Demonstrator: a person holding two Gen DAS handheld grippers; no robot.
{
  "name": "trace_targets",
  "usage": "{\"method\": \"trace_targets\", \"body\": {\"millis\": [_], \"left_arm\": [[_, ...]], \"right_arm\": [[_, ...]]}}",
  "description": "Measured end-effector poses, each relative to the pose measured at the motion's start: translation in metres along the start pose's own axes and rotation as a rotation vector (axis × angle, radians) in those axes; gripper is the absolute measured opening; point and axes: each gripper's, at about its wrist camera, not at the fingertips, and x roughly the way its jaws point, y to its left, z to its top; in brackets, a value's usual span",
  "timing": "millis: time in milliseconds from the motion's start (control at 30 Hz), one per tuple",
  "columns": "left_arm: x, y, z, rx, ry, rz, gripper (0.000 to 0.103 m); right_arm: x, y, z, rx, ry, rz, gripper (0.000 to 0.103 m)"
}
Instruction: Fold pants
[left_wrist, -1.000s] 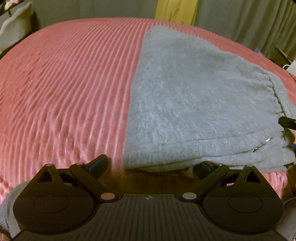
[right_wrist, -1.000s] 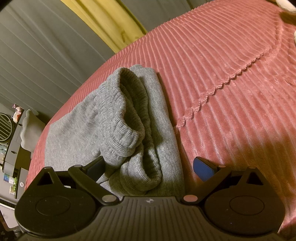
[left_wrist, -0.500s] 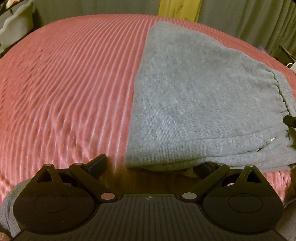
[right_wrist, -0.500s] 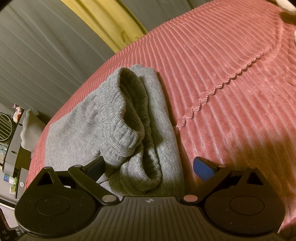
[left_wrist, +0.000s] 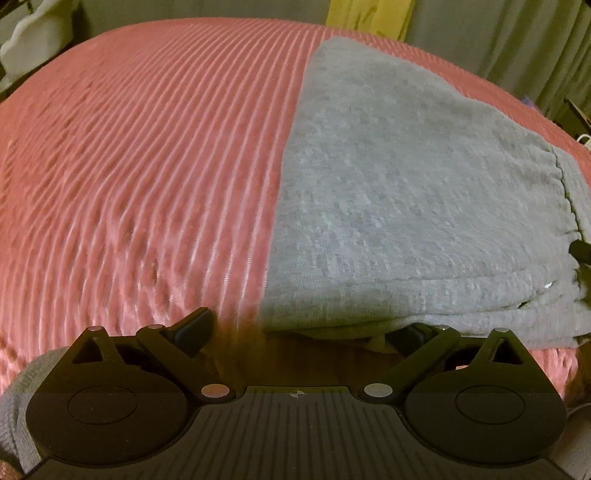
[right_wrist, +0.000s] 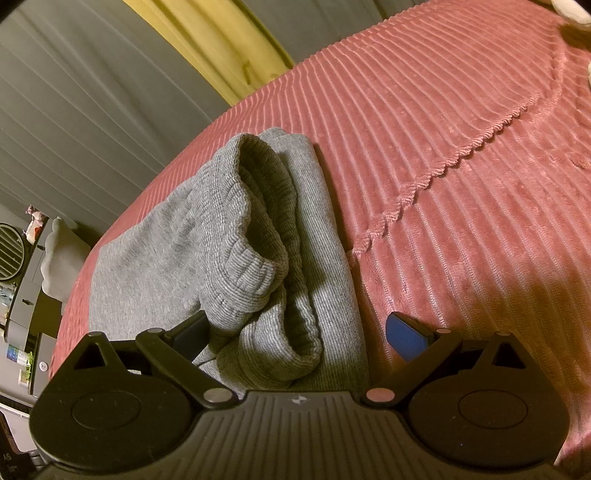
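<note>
Grey knit pants (left_wrist: 406, 206) lie folded in several layers on a pink ribbed bedspread (left_wrist: 147, 166). My left gripper (left_wrist: 303, 332) is open at the near folded edge; its right finger sits under the pants' edge, its left finger over bare bedspread. In the right wrist view the ribbed cuffs of the pants (right_wrist: 251, 236) are piled on the stack. My right gripper (right_wrist: 299, 332) is open, its fingers on either side of the cuff end, nothing clamped. The right gripper's tip shows at the left wrist view's right edge (left_wrist: 581, 251).
Grey and yellow curtains (right_wrist: 110, 74) hang behind the bed. A fan and shelf unit (right_wrist: 22, 277) stand at the left beyond the bed's edge. A scalloped seam (right_wrist: 461, 151) runs across the bedspread. A white object (left_wrist: 33, 33) sits at the far left.
The left wrist view has shifted slightly nearer the pants' folded edge. The right gripper and the cuffs have not moved.
</note>
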Motion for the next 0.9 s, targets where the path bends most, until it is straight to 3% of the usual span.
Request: {"method": "trace_targets", "body": {"millis": [133, 233, 333, 467, 667, 800, 900], "left_arm": [[-0.006, 0.016, 0.001, -0.048, -0.007, 0.014, 0.102], [-0.013, 0.030, 0.003, -0.075, -0.011, 0.105, 0.102], [-0.026, 0.042, 0.003, -0.103, -0.029, 0.045, 0.101], [-0.046, 0.038, 0.013, -0.049, -0.094, 0.022, 0.101], [-0.069, 0.043, 0.023, -0.026, -0.120, -0.016, 0.101], [-0.092, 0.059, 0.027, -0.090, -0.218, -0.011, 0.101], [-0.092, 0.080, 0.036, -0.153, -0.254, -0.094, 0.101]], "right_arm": [[0.000, 0.000, 0.000, 0.001, -0.002, -0.001, 0.099], [0.001, 0.000, 0.000, 0.001, -0.001, -0.001, 0.099], [0.002, 0.002, 0.001, -0.004, 0.002, -0.005, 0.099], [0.007, 0.008, 0.004, -0.036, 0.008, -0.010, 0.099], [0.019, 0.006, 0.021, -0.036, 0.062, 0.034, 0.099], [0.026, 0.004, 0.032, -0.031, 0.093, 0.056, 0.099], [0.033, 0.006, 0.038, -0.037, 0.108, 0.054, 0.099]]}}
